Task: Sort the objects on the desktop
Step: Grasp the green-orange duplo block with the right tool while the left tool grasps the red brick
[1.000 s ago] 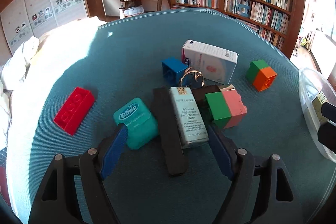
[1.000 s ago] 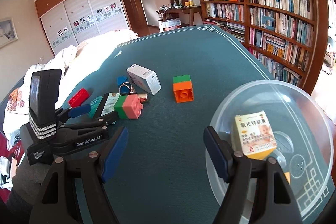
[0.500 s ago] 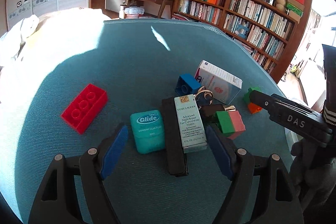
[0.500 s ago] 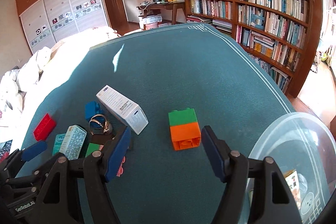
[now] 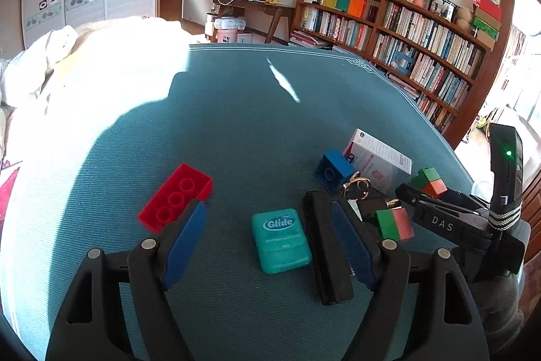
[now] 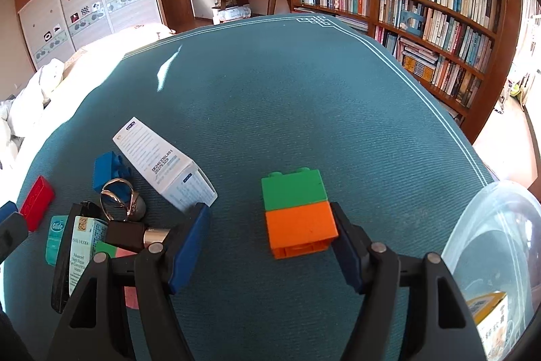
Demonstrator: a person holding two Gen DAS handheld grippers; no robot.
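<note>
On the teal table a green-and-orange brick (image 6: pixel 297 219) lies between the open fingers of my right gripper (image 6: pixel 270 246), its right pad close against the orange half. My left gripper (image 5: pixel 267 246) is open, with the teal Glide floss box (image 5: pixel 280 241) between its fingers. A red brick (image 5: pixel 175 197) lies by its left finger. A black case (image 5: pixel 326 256) and a green-and-pink brick (image 5: pixel 394 224) lie by its right finger. A blue brick (image 6: pixel 108 170), a white carton (image 6: pixel 162 168) and a metal ring (image 6: pixel 118 198) lie to the left in the right wrist view.
A clear plastic bowl (image 6: pixel 490 225) with a yellow-white box (image 6: pixel 490 317) in it stands at the right table edge. An Estee Lauder box (image 6: pixel 81 256) lies on the black case. Bookshelves (image 6: pixel 422 5) stand beyond the table. A white bed (image 5: pixel 101 56) lies at the left.
My right gripper has moved forward and down from the bowl to around the green-and-orange brick. My left gripper has shifted left, from over the Estee Lauder box to over the Glide box.
</note>
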